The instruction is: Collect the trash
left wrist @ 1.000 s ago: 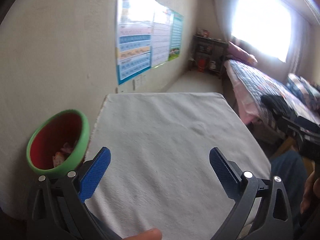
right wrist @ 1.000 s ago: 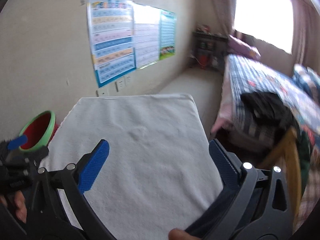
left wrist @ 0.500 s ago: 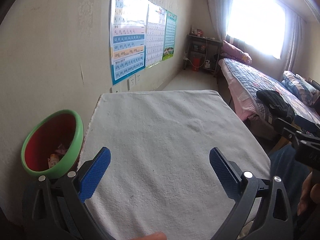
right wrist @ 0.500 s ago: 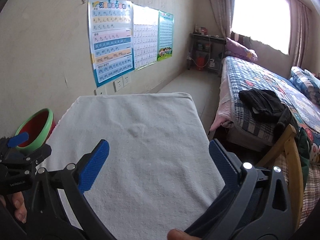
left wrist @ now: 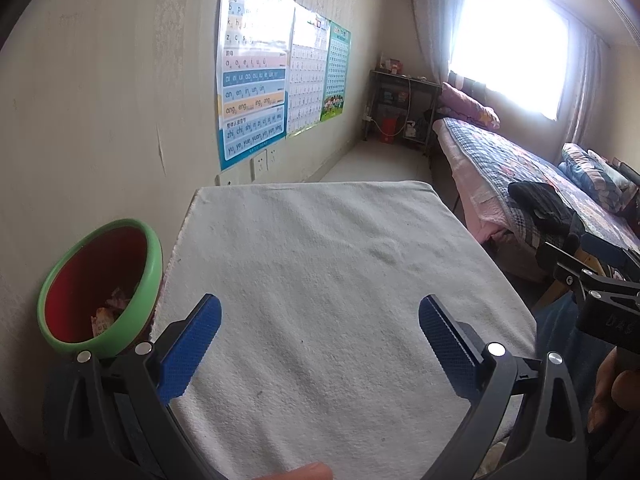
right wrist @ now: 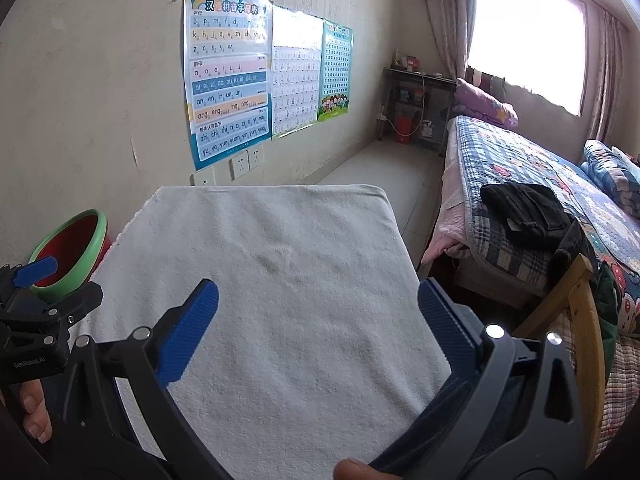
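Left gripper [left wrist: 320, 340]: jaws spread, nothing held; drawn back and steadied over the last second. Right gripper [right wrist: 318, 328]: likewise spread, unloaded. Wrappers [left wrist: 106, 314]: lodged in bin [left wrist: 154, 256], lower left of frame. Towel-covered table [left wrist: 320, 264]: no litter seen; collection judged complete.

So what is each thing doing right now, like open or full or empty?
Left hand-held gripper: open, holding nothing.
Right hand-held gripper: open, holding nothing.
Green-rimmed bin: upright beside the table, a few wrappers inside.
White cloth: spread flat on the table, no trash on it.
Black garment: crumpled on the bed.
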The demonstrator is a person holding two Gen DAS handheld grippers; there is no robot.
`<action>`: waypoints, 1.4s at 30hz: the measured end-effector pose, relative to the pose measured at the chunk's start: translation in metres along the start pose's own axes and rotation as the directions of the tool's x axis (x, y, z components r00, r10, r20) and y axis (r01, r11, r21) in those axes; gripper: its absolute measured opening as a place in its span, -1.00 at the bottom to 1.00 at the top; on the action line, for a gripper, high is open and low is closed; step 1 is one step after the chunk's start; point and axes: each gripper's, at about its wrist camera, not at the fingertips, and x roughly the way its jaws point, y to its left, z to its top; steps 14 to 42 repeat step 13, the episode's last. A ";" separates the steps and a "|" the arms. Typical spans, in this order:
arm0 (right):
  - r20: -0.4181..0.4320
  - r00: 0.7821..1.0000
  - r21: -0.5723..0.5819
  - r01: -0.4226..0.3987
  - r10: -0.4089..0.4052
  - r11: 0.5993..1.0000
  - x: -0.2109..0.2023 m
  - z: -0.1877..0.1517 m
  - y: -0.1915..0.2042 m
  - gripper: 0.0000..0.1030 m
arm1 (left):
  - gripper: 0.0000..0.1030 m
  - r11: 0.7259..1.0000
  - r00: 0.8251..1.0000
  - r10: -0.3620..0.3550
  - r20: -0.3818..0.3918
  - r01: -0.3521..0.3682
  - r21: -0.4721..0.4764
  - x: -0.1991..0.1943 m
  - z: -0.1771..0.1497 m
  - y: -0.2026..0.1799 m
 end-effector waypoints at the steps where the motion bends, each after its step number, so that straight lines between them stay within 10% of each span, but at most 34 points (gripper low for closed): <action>1: 0.000 1.000 0.000 0.000 0.000 1.000 0.000 0.000 0.000 0.91 | 0.84 1.000 1.000 -0.004 0.004 0.004 -0.001 -0.001 0.000 0.000; 42: -0.006 1.000 0.003 0.006 -0.006 1.000 0.000 0.000 0.001 0.91 | 0.84 1.000 1.000 -0.004 -0.003 0.004 -0.015 0.002 -0.002 0.003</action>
